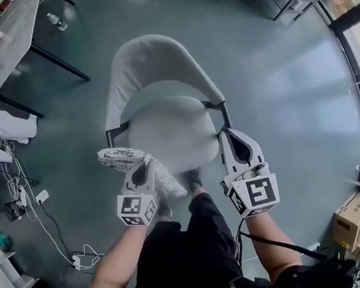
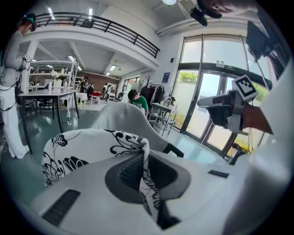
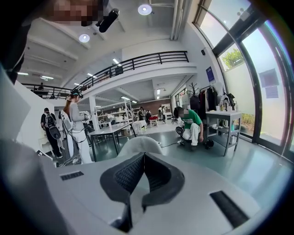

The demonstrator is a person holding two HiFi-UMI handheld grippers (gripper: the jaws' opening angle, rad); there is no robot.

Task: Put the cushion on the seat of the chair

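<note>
We hold the floral cushion (image 1: 118, 158) just short of the chair seat (image 1: 168, 131). Left gripper (image 1: 145, 166) is clenched on its edge, right gripper (image 1: 226, 137) closed and empty. Next: lower it flat onto the seat, then release.

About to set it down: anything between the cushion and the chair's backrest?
Only the bare seat lies between cushion and backrest, in the head view.

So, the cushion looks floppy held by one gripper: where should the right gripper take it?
Probably its thin rim at the end nearest the right gripper, coming in from the right. The cushion is flat and soft; the left gripper pinches such an edge between nearly closed jaws.
</note>
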